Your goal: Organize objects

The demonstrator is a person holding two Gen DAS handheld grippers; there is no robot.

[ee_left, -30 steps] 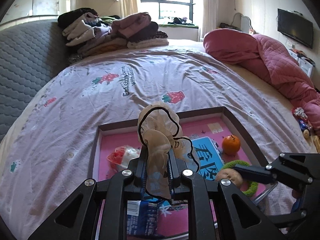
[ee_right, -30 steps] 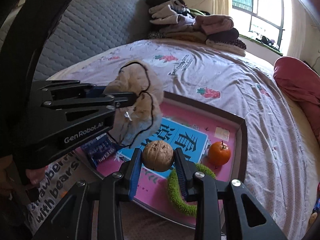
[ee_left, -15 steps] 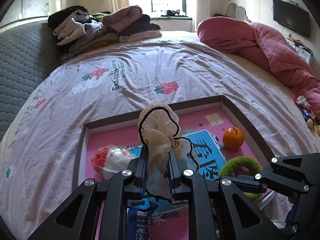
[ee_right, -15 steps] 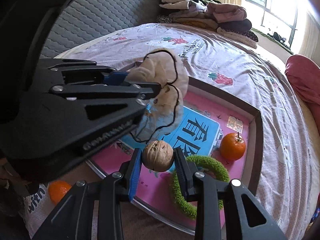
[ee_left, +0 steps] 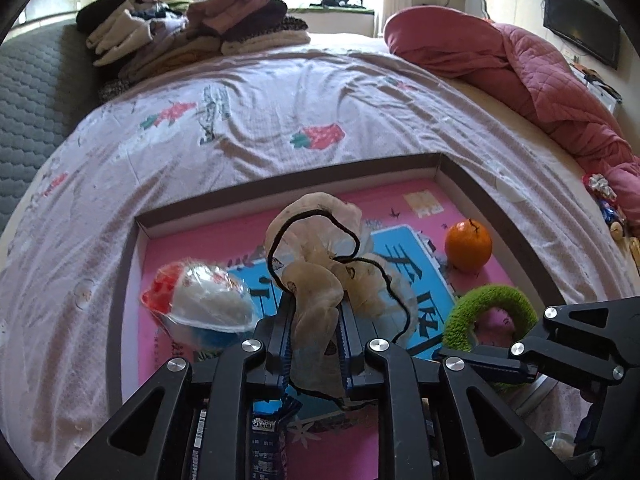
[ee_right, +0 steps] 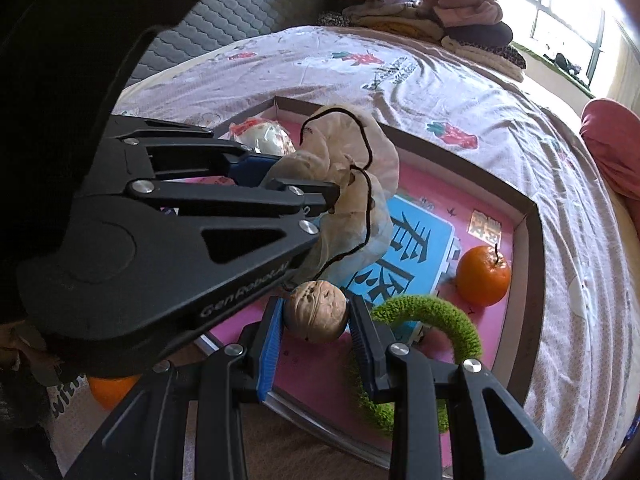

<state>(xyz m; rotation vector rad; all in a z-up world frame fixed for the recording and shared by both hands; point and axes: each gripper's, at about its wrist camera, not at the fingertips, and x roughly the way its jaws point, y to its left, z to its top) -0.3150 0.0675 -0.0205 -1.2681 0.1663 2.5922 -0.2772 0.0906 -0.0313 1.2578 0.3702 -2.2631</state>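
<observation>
Placement step, judging by the poses: both claws over the pink-lined tray on the bed. Left claw clenched on beige scrunchie, jaws just eased slightly apart, fabric still pinched between pads, bulk hanging over the blue card. Right claw clenched on walnut, held above tray's near edge beside green fuzzy ring.

Next, probably: lower each to a bare pink patch, clear of orange and wrapped snack, then release.

Hard to read: tray's near rim cut off behind claws; blue packet under left claw mostly hidden; second orange fruit outside tray, partly covered.
</observation>
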